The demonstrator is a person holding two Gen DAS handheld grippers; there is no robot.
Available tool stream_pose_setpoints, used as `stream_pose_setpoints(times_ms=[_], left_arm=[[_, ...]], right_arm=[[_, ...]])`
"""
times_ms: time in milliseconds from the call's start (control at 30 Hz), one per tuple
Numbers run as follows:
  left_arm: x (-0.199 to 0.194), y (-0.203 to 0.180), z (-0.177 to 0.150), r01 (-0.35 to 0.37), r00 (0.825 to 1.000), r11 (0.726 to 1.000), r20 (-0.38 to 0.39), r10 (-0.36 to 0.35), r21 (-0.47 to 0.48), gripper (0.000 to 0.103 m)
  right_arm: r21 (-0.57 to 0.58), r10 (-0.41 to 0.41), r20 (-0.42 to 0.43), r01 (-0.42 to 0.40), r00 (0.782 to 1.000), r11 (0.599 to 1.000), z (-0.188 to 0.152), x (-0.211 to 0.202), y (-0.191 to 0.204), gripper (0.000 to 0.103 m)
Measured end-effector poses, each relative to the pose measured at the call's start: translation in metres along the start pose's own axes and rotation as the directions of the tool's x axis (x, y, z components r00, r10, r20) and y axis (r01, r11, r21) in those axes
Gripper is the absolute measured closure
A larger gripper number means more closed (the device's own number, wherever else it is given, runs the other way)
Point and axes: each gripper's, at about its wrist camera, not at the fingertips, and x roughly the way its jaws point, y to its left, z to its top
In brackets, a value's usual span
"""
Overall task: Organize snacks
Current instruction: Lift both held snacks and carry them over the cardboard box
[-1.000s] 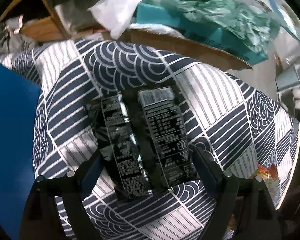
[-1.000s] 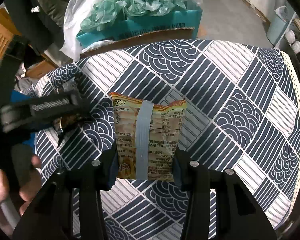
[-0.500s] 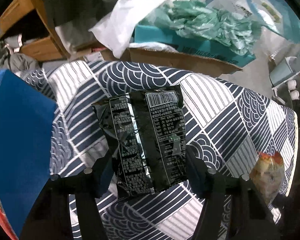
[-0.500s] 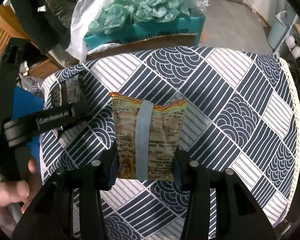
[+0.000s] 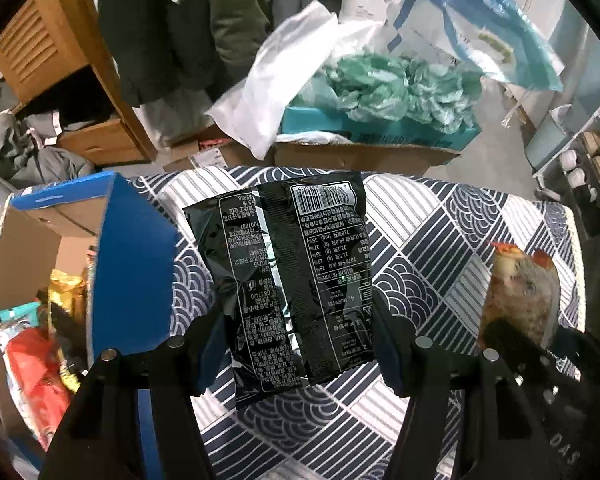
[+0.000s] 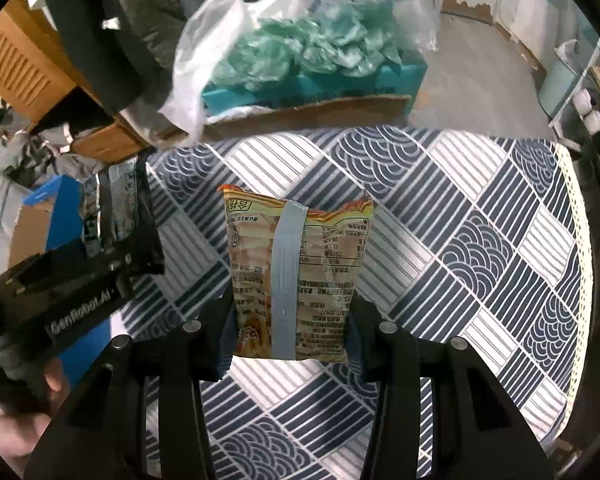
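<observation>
- Our left gripper (image 5: 296, 344) is clamped on a black snack packet (image 5: 288, 276), pinching its lower part from both sides; the packet's long axis runs from 6 towards 12 o'clock, straight out along the fingers, and it hangs clear above the patterned worktop (image 5: 440, 272).
- Our right gripper (image 6: 290, 338) is closed on an orange snack packet (image 6: 300, 276) the same way, long axis also 6 to 12, held over the worktop.
- The open blue cardboard box (image 5: 132, 272) sits at 9 o'clock from the black packet, just beside it, with other snack bags (image 5: 36, 344) already lying inside.
- We judge the left gripper is the nearer to the box, so the black packet only needs a sideways carry towards 9 o'clock and over the near wall.
- From the right wrist view the box shows at about 9 to 10 o'clock, beyond the left gripper, so the orange packet has farther to travel.
</observation>
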Motion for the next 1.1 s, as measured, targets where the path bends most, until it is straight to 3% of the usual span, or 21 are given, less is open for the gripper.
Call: stream_pose_setpoints(times_ms=[567, 1100], left_arm=[[-0.075, 0.059, -0.017, -0.032, 0.991, 0.999, 0.127, 0.033, -0.012, 0.038], [-0.112, 0.146, -0.033, -0.011, 0.985, 0.990, 0.167, 0.034, -0.140, 0.038]], right_arm=[[-0.105, 0.049, 0.068, -0.042, 0.996, 0.994, 0.003, -0.040, 0.070, 0.059], [-0.236, 0.107, 0.075, -0.087, 0.991, 0.968, 0.000, -0.048, 0.155, 0.059]])
